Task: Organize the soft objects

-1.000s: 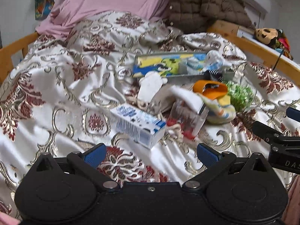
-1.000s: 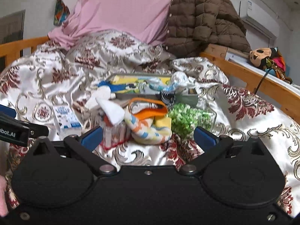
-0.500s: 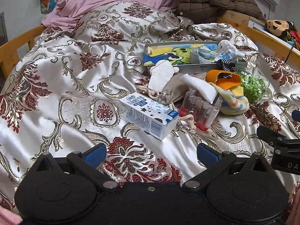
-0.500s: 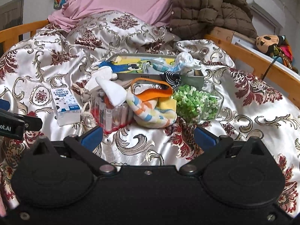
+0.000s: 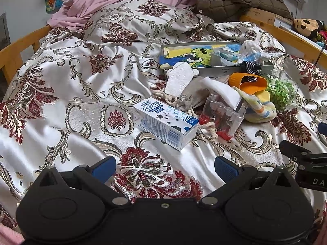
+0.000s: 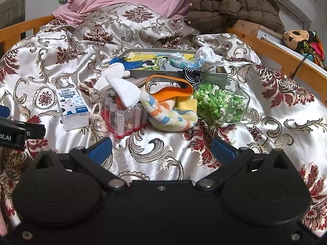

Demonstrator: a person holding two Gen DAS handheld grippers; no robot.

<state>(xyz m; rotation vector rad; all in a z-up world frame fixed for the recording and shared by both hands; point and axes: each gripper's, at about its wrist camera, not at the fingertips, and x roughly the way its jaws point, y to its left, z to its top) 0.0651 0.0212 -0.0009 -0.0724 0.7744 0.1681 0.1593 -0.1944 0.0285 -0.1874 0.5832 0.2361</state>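
Left tool [image 5: 165,166]: spread wide, empty, hovering low over the bedspread [image 5: 61,106], nearest the carton.
Carton [image 5: 164,122]: white and blue, flat on its side, just left of the heap, apart from both tools.
Pouch [image 5: 191,98]: grey drawstring cloth, behind the carton, cord trailing toward the tubes.
White pad [image 5: 179,78]: propped against the tray's near wall, above the pouch.
Tubes [image 6: 122,114]: clear, in a red-based rack, at the heap's front.
White cloth [image 6: 124,90]: folded, draped over the tubes' tops.
Striped towel [image 6: 169,114]: bundled, orange, blue and yellow stripes, between tubes and jar, touching both.
Orange strap [image 6: 173,85]: looped over the towel.
Tray [image 6: 212,74]: grey, behind the heap, holding a cartoon-print cloth [image 6: 143,62] and a white-and-blue knit piece [image 6: 206,58]; dark striped sock [image 6: 192,74] hanging over its front wall.
Jar [image 6: 220,106]: clear, on its side, full of green and white bits, right of the towel.
Right tool [image 6: 161,150]: spread wide, empty, low over the bedspread, facing the towel.
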